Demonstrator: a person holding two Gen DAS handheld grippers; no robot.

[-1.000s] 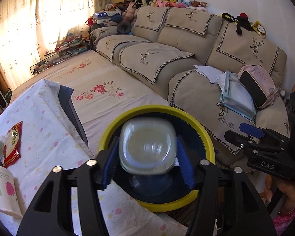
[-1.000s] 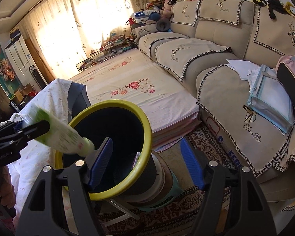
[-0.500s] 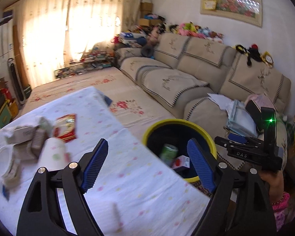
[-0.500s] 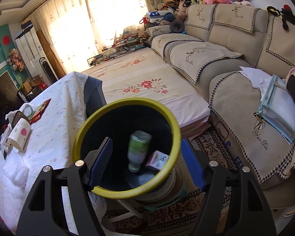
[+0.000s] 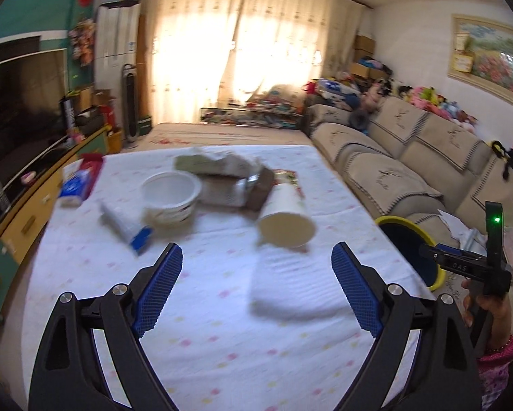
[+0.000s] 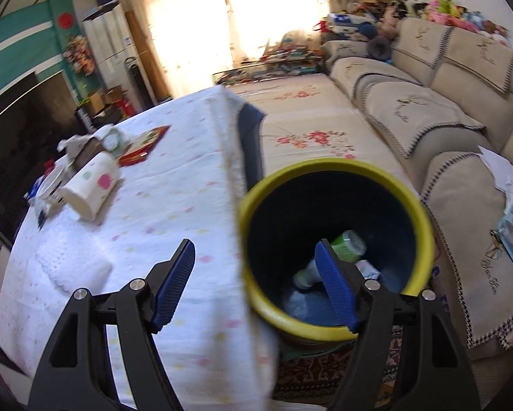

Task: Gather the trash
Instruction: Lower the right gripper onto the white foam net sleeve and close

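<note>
Moved since a second ago: my left tongs (image 5: pixel 256 287) have swung away from the bin (image 5: pixel 410 250) and back over the tabletop (image 5: pixel 222 342); the clear tub they carried is gone from between them. My right tongs (image 6: pixel 254 284) have shifted too, off the bin mouth toward the tabletop edge.

Bin (image 6: pixel 335 239): yellow rim, standing just beside the tabletop, within easy reach for dropping. Inside: a green bottle (image 6: pixel 345 243) and a small carton (image 6: pixel 367 269).

Trash on the tabletop: paper cup (image 5: pixel 285 215) on its side, white bowl (image 5: pixel 170 197), tube (image 5: pixel 126 226), wrappers (image 5: pixel 222 171) behind, all loosely heaped in the far half.

Left tongs: have just been opening, now spread wide, nothing between them, touching nothing, aimed toward the cup; next pick, I judge.

Right tongs: spread, empty, one finger over the bin, one over the cloth.
</note>
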